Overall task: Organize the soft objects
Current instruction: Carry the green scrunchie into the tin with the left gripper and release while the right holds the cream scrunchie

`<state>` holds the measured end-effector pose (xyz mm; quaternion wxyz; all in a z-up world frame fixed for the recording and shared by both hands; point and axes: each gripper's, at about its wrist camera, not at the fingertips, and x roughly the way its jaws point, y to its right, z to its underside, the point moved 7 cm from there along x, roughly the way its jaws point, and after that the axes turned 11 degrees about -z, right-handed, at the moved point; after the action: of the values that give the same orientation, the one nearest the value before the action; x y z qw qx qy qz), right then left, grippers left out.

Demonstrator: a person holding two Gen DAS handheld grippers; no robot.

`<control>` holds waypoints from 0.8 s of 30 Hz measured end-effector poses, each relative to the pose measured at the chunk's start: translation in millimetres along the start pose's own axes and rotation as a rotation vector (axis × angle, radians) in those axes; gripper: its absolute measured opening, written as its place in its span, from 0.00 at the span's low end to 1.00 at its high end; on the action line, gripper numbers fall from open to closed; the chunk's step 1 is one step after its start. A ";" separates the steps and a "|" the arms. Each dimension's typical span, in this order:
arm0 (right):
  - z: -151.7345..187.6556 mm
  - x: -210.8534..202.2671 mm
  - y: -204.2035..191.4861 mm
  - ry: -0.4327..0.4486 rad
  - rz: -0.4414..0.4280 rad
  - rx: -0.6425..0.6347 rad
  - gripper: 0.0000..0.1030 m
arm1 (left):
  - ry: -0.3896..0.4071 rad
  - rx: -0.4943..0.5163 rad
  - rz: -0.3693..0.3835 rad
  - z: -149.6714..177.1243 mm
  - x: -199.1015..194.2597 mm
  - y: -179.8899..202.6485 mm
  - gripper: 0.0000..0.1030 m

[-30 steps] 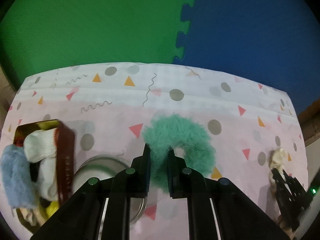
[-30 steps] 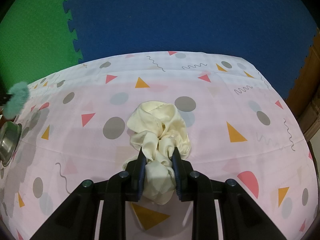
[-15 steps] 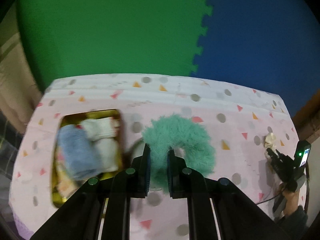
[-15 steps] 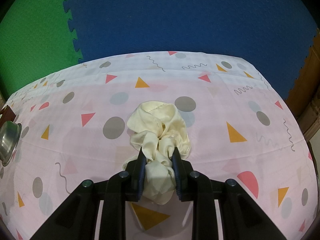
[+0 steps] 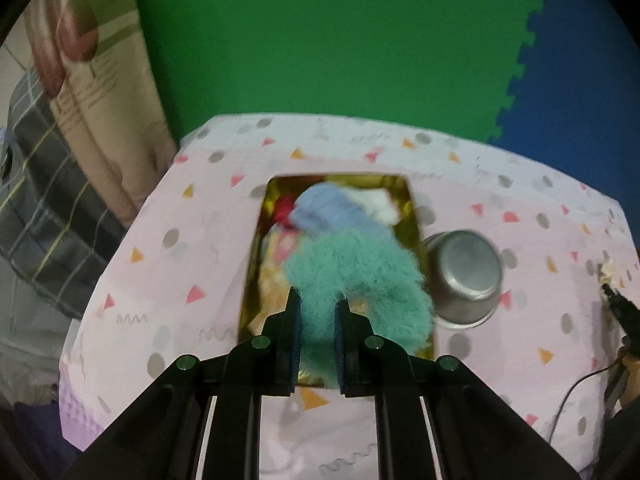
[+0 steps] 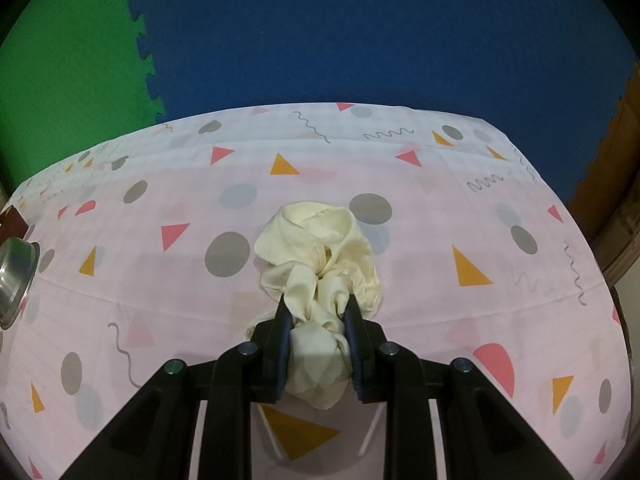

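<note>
A: Over the open box (image 5: 414, 216), your left hand-held gripper (image 5: 317, 308) is clamped on the teal fuzzy scrunchie (image 5: 356, 272). Both pads pinch one side of the ring; the rest of it fans out above the box's near right corner.

B: And what do you see in the box?

A: A blue fuzzy item (image 5: 320, 210), something white (image 5: 378, 202) behind it, a bit of red (image 5: 285, 204) at the far left, and pale patterned pieces underneath. The view is motion-blurred, so you cannot sort those finer. The box sits on the bench (image 5: 180, 264), which is covered by a pink cloth printed with triangles, dots and squiggles.

B: Neighbours?

A: A steel bowl (image 5: 466, 276) stands just beside the box's right wall. You cannot tell whether they touch.

B: Your right side?

A: Your right hand-held gripper (image 6: 317, 310) is closed on the cream satin scrunchie (image 6: 316, 248). The pads squeeze its near folds, and the bulk of it lies bunched on the cloth ahead of the fingers, near a grey dot. In the right wrist view the bowl's rim shows at the far left edge, well apart from this scrunchie.

B: Background?

A: Green and blue interlocking floor mats beyond the bench.
</note>
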<state>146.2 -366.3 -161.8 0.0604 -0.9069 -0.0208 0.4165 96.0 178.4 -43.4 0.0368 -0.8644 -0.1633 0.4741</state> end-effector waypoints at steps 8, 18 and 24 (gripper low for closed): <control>-0.4 0.3 -0.3 -0.002 0.008 -0.005 0.24 | -0.034 -0.009 0.040 17.2 35.2 -2.8 0.12; -1.0 0.1 -2.4 0.003 0.035 -0.024 0.24 | -0.023 0.016 0.018 12.8 66.2 0.7 0.12; -0.7 -0.2 -2.8 0.003 0.042 -0.028 0.24 | -0.012 0.000 0.022 13.1 70.7 -3.2 0.18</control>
<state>146.6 -363.6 -160.8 0.0391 -0.9085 -0.0072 0.4159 119.4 202.6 -107.0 0.0306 -0.8631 -0.1543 0.4799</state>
